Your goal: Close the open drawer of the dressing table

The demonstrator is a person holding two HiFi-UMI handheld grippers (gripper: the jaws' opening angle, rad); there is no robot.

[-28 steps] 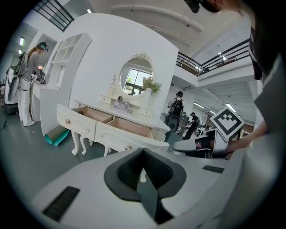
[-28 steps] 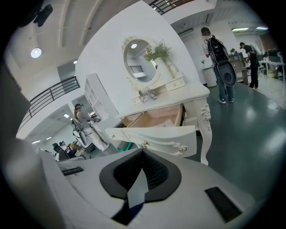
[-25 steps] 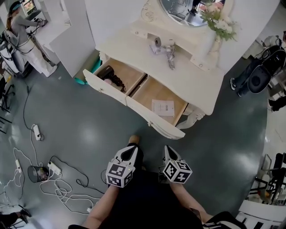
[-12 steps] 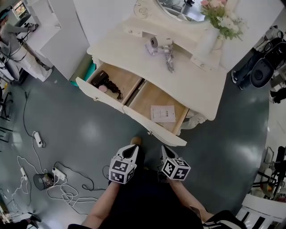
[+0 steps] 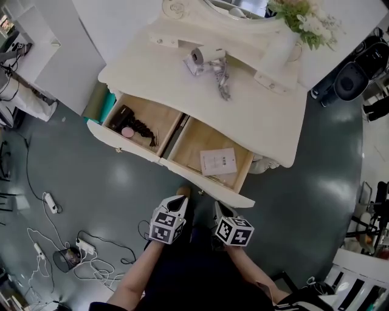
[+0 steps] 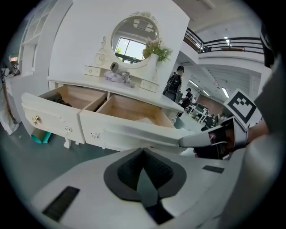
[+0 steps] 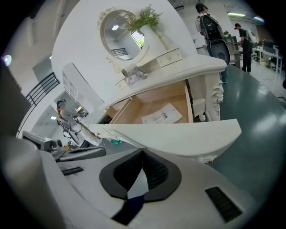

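Looking down on a white wooden dressing table with two drawers pulled out at its front. In the open wooden drawer with a white front, nearest the grippers, can see a flat white sheet of paper. In the second open wooden drawer beside it, can make out a black tool with a curly cord and a small round pink thing; too small to tell what they are.

Holding the left gripper and the right gripper low in front of the table, just short of the nearer drawer's white front. Hard to tell whether the right one touches that front. Pinched together on both, pads meeting at the tips, with nothing in between.

On the table top, can see a white hair dryer with a grey cord. At the back of the table, only the bottom rim of the round mirror and part of the green and white flowers, both cut off by the edge of the head view.
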